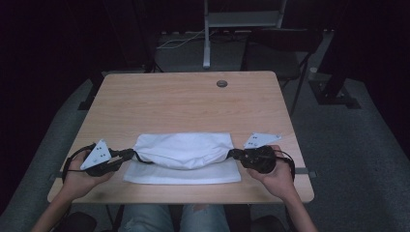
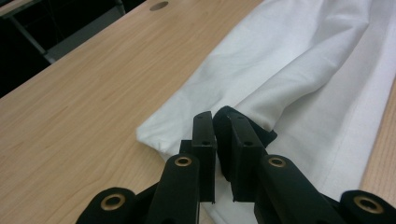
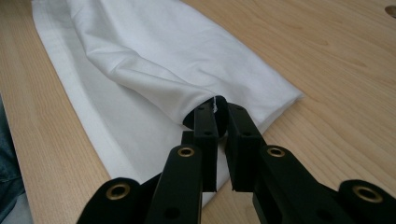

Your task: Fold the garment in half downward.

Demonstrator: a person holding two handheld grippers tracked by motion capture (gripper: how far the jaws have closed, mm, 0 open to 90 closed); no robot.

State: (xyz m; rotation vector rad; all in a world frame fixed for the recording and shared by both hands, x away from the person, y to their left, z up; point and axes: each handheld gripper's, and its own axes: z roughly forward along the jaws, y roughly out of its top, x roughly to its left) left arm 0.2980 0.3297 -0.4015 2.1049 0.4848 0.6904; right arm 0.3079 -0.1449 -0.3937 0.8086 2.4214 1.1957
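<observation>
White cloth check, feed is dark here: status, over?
Left gripper and right gripper shut on white cloth ends. Cloth folded, on table. Nothing blocking.

cloth (image 1: 183,154) on table (image 1: 169,96) near edge | claws (image 1: 131,155) at both ends

The high view looked forward and down over the whole table (image 1: 193,96) from the person's side. Each gripper view sat close above the tabletop, facing along its jaws; both shared the white cloth (image 2: 299,60).
</observation>
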